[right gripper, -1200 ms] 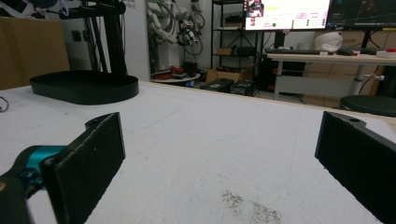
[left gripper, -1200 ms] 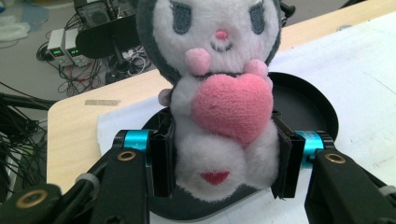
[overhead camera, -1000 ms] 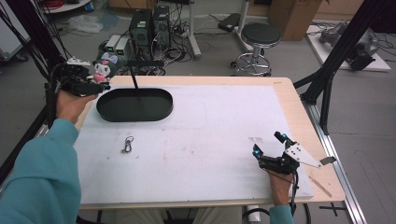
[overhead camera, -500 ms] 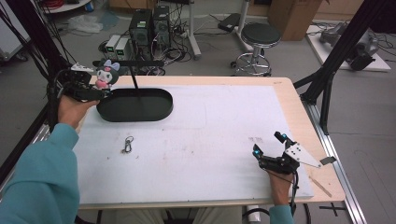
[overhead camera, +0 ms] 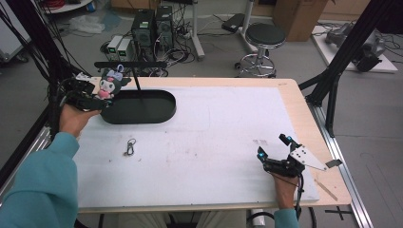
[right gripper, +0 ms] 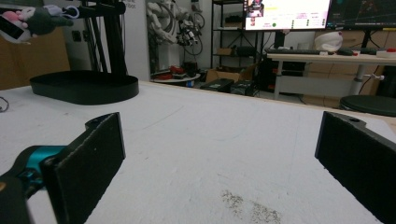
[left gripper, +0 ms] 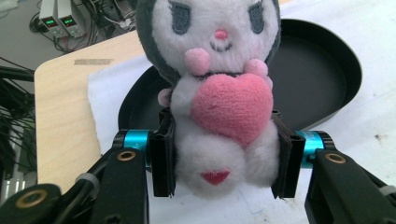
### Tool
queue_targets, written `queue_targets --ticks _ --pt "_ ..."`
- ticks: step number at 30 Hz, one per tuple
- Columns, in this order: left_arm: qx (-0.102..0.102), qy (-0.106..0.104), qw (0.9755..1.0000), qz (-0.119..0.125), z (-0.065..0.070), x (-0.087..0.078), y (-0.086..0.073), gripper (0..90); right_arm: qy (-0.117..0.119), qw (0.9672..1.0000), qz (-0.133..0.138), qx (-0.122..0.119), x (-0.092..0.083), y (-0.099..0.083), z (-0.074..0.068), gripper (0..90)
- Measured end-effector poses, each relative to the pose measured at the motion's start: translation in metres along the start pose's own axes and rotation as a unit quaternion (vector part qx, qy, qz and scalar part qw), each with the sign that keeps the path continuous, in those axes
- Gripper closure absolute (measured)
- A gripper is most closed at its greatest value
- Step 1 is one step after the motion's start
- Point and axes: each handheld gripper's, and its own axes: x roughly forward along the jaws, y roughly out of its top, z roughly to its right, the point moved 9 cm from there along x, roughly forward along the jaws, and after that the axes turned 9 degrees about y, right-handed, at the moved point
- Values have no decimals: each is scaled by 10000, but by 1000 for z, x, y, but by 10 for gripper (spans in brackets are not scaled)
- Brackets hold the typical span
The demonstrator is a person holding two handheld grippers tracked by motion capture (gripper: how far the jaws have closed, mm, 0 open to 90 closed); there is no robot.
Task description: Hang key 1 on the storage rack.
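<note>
Fingers (left gripper: pixel 163 158) of the left gripper (left gripper: pixel 224 161) clamp the plush toy (left gripper: pixel 219 93); right gripper (right gripper: pixel 219 154) gapes on bare table (right gripper: pixel 210 140).

In the left gripper view the plush toy (left gripper: pixel 217 93) has its ears cut off by the top edge.

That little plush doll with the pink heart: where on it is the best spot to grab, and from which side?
Around the lower body, as the left claw does now: its pads press the plush doll from both flanks, just under the heart. The belly is soft and narrower than the big head, so it squeezes in and sits firm. Coming from below and in front leaves the head free above the black tray.
</note>
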Motion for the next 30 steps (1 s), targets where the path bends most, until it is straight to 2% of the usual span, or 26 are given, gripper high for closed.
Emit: queue_targets --ticks 5,11,21,30 --pt "-3 0 10000 -56 2 5 -4 527 -2 10000 0 -3 0 0 0 7" --pt "74 43 9997 -237 6 17 -10 527 -8 10000 2 -12 0 0 0 7" --pt "-41 67 9997 -219 7 36 -7 527 1 10000 -1 9 0 0 0 7" --pt "-64 146 9996 -236 5 51 2 527 -10 10000 -2 15 0 0 0 7"
